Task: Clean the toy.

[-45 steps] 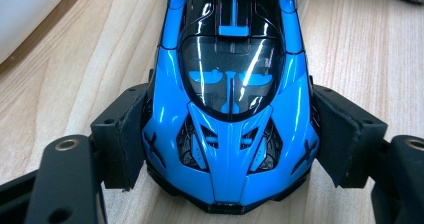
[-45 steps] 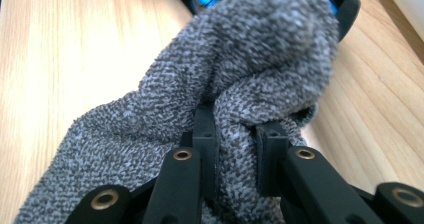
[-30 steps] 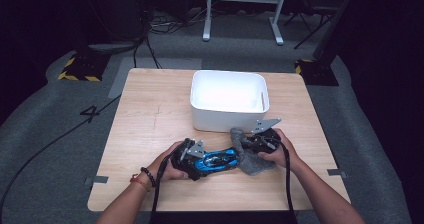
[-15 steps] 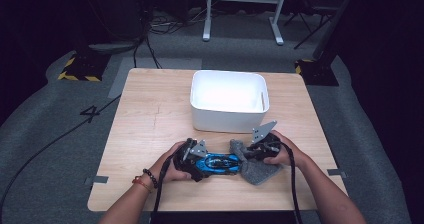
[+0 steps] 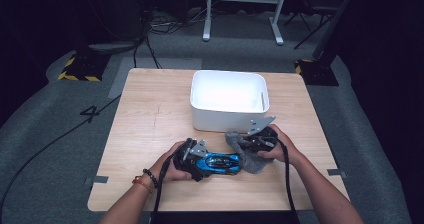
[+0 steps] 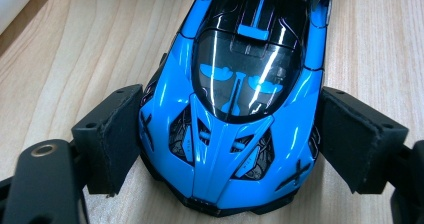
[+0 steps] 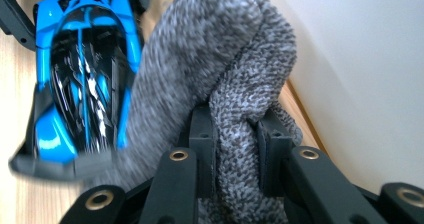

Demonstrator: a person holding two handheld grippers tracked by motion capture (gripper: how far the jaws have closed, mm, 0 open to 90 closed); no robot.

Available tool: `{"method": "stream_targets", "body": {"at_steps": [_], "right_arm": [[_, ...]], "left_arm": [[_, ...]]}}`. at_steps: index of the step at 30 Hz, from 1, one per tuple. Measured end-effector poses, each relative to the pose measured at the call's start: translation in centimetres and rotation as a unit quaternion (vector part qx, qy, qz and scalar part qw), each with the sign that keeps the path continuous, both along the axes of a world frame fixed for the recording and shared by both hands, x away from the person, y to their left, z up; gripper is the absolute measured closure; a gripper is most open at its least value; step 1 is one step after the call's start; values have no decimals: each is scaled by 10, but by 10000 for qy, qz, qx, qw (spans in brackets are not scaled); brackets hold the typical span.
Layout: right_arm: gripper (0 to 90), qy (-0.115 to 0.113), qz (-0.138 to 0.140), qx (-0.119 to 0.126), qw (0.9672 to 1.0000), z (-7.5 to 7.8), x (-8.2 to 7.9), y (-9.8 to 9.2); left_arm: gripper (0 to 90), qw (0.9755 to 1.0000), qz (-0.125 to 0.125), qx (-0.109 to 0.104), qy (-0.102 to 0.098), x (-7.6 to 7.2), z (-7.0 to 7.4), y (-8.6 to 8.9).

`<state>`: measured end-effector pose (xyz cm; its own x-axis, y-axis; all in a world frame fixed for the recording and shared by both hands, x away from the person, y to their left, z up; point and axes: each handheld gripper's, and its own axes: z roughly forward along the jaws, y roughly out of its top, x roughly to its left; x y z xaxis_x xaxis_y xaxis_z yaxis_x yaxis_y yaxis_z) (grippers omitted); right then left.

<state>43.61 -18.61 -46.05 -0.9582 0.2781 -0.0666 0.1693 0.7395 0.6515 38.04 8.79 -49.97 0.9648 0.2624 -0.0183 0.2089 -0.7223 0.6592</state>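
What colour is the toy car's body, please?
Bright blue with a black roof and canopy, clearest in the left gripper view: toy car.

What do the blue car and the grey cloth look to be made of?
Blue toy car: hard, glossy painted shell, metal or plastic unclear; sharp light streaks on its windscreen. Grey cloth: soft knitted fabric, matt; flecked weave, bunches between the right gripper fingers.

Gripper (image 7: pixel 235 149) clamped on a fold of grey knitted cloth (image 7: pixel 210 69), bunched and rising above the jaws. Blue toy car (image 7: pixel 82 79) at left on the wooden surface (image 7: pixel 15 114), touching the cloth. White container wall (image 7: pixel 360 74) at right.
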Motion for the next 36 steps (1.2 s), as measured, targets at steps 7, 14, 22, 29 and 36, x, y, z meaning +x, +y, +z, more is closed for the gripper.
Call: {"method": "stream_targets", "body": {"at_steps": [7, 14, 22, 29, 36], "right_arm": [[745, 65, 321, -284, 9991, -4, 6, 35], [752, 127, 536, -345, 9979, -8, 3, 54], [758, 294, 405, -417, 9979, -8, 5, 39], [759, 424, 89, -363, 9984, -11, 2, 3], [757, 379, -28, -91, 9992, -17, -21, -26]], "left_arm": [[177, 10000, -8, -33, -6, 0, -1, 0], [170, 10000, 14, -22, 19, 1, 0, -1], [178, 10000, -30, -42, 0, 0, -1, -1], [181, 10000, -32, -65, 1, 0, -1, -2], [180, 10000, -10, -85, 0, -1, -1, -2]]}}
